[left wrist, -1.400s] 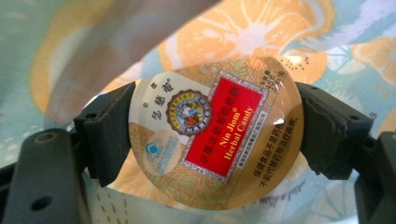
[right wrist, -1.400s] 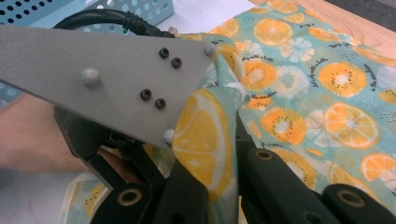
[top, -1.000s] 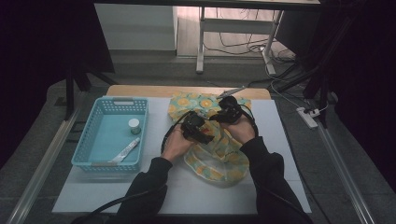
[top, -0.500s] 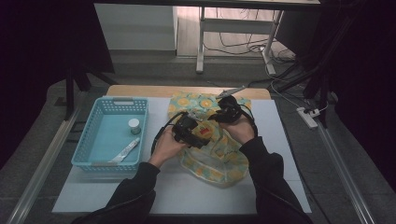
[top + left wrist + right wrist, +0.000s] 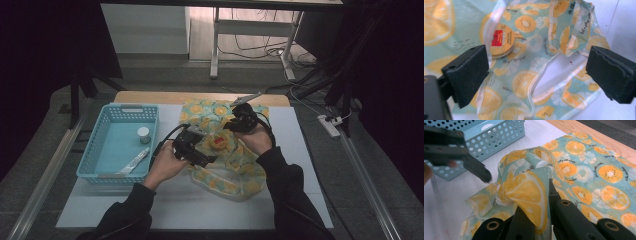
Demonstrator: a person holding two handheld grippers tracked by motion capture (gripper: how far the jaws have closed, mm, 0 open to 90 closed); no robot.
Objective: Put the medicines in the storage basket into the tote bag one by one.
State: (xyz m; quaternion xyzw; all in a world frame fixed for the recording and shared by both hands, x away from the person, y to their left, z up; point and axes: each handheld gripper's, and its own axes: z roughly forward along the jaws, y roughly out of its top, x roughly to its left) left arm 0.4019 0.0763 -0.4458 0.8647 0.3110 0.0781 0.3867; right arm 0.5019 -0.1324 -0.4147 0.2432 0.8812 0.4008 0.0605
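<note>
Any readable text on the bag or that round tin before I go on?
Fruit-print bag: small cursive lines repeat across the cloth; one seems to read "let's play with...", the rest is too small to read.
Round tin inside the bag: a red label with pale lettering and fine print beside it, both blurred and unreadable.
Blue basket: no lettering seen.

Tin (image 5: 219,141) on bag (image 5: 235,170), basket (image 5: 100,150) leftward

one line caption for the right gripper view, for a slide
Right gripper pinching a fold of the citrus-print bag, blue basket behind.
</note>
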